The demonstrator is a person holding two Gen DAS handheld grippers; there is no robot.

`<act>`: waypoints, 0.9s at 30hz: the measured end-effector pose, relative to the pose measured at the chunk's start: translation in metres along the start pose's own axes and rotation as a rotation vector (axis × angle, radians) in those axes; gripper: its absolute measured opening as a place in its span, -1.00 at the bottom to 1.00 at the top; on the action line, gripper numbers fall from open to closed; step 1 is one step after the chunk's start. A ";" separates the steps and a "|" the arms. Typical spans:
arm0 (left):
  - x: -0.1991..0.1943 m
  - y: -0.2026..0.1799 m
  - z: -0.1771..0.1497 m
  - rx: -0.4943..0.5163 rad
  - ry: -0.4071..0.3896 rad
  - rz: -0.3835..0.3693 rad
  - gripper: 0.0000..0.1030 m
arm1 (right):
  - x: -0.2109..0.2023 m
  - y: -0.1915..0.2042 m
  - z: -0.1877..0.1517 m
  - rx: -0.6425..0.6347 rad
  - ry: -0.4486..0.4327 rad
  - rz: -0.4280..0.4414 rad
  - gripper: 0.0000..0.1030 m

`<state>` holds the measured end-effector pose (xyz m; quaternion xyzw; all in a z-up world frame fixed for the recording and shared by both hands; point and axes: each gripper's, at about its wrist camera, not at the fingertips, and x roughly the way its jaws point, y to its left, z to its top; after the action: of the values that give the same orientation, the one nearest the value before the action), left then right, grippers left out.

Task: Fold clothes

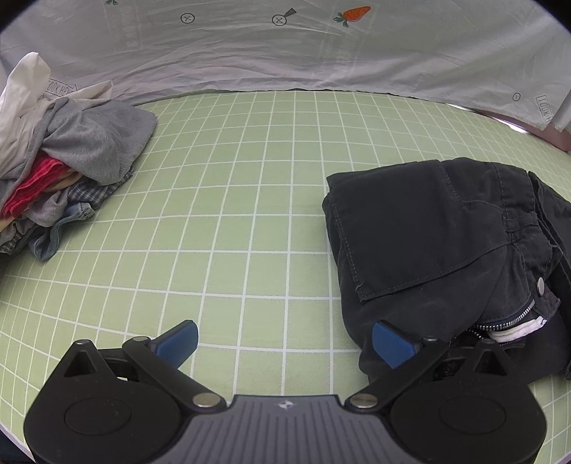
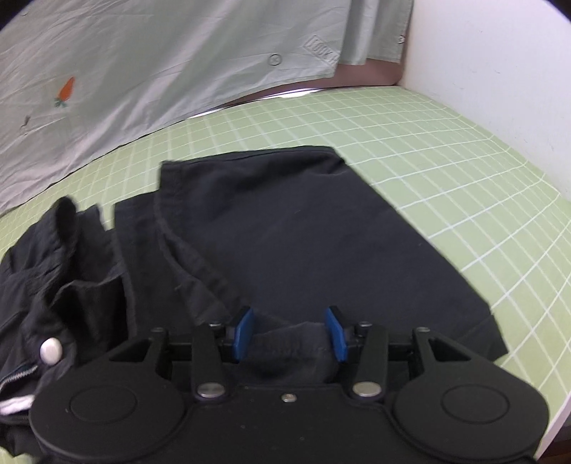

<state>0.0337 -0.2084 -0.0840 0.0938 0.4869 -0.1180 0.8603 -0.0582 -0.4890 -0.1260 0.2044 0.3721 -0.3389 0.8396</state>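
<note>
We are holding the left gripper low over the green grid mat, its 2 blue pads spread wide with nothing between them; the right-hand pad is sitting just at the near edge of the black trousers. The trousers are lying folded on the right part of the mat, with a back pocket facing up and the zipper and metal button showing at the near right corner.

We are keeping the right gripper over the same black trousers, its pads partly apart, and a bunched ridge of black cloth is rising between them; we cannot tell whether the pads are pressing on it. From this view the flat folded part is stretching away ahead, and the waistband with its button is crumpling at the left.

A pile of unfolded clothes is resting at the far left of the mat, well apart from the trousers. A pale sheet with a carrot print is hanging behind.
</note>
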 end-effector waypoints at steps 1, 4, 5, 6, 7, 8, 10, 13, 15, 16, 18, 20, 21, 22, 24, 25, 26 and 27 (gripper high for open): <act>0.001 0.000 0.000 0.001 0.003 0.000 0.99 | -0.002 0.003 -0.003 -0.007 0.001 0.004 -0.09; 0.002 -0.001 -0.001 0.009 0.005 -0.005 0.99 | -0.015 0.010 -0.011 -0.014 0.008 0.051 -0.11; 0.002 -0.001 -0.002 0.011 0.005 -0.007 0.99 | -0.021 0.012 -0.015 -0.018 0.005 0.076 -0.11; 0.003 -0.001 -0.002 0.013 0.006 -0.009 0.99 | -0.026 0.016 -0.017 -0.030 0.002 0.099 -0.12; 0.003 -0.001 -0.002 0.013 0.007 -0.010 0.99 | -0.031 0.019 -0.020 -0.051 -0.001 0.121 -0.12; 0.003 -0.001 -0.002 0.012 0.007 -0.011 0.99 | -0.038 0.023 -0.023 -0.074 -0.012 0.139 -0.11; 0.003 0.000 -0.002 0.009 0.007 -0.013 0.99 | -0.051 0.024 -0.023 -0.093 -0.043 0.185 -0.11; 0.002 0.000 -0.003 0.007 0.005 -0.013 0.99 | -0.067 0.012 -0.016 -0.012 -0.105 0.275 -0.13; 0.002 0.001 -0.004 0.010 0.006 -0.013 0.99 | -0.072 0.002 -0.009 0.054 -0.153 0.271 -0.08; 0.002 0.001 -0.005 0.011 0.008 -0.013 0.99 | -0.073 -0.003 -0.005 0.083 -0.172 0.248 -0.04; 0.001 0.002 -0.008 0.012 0.013 -0.011 0.99 | -0.060 -0.008 0.001 0.089 -0.163 0.154 0.19; 0.001 0.004 -0.010 0.012 0.017 -0.009 0.99 | -0.045 -0.011 0.007 0.081 -0.142 0.052 0.19; 0.001 0.004 -0.011 0.011 0.019 -0.008 0.99 | -0.036 -0.011 0.007 0.065 -0.126 0.013 0.19; 0.000 0.004 -0.012 0.009 0.018 -0.007 0.99 | -0.028 -0.009 0.006 0.041 -0.101 -0.009 0.19; -0.001 0.006 -0.014 0.000 0.012 -0.015 0.99 | -0.018 0.000 -0.001 -0.001 -0.041 0.004 0.25; -0.002 0.008 -0.014 -0.010 0.010 -0.024 0.99 | -0.017 0.007 -0.008 -0.038 -0.024 -0.003 0.25; -0.002 0.008 -0.013 -0.024 0.007 -0.030 0.99 | -0.017 0.017 -0.017 -0.083 -0.023 -0.035 0.26; -0.002 0.010 -0.012 -0.037 0.005 -0.036 0.99 | -0.018 0.027 -0.026 -0.128 -0.022 -0.067 0.26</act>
<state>0.0255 -0.1949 -0.0879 0.0693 0.4926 -0.1242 0.8586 -0.0602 -0.4472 -0.1266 0.1342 0.3905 -0.3444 0.8431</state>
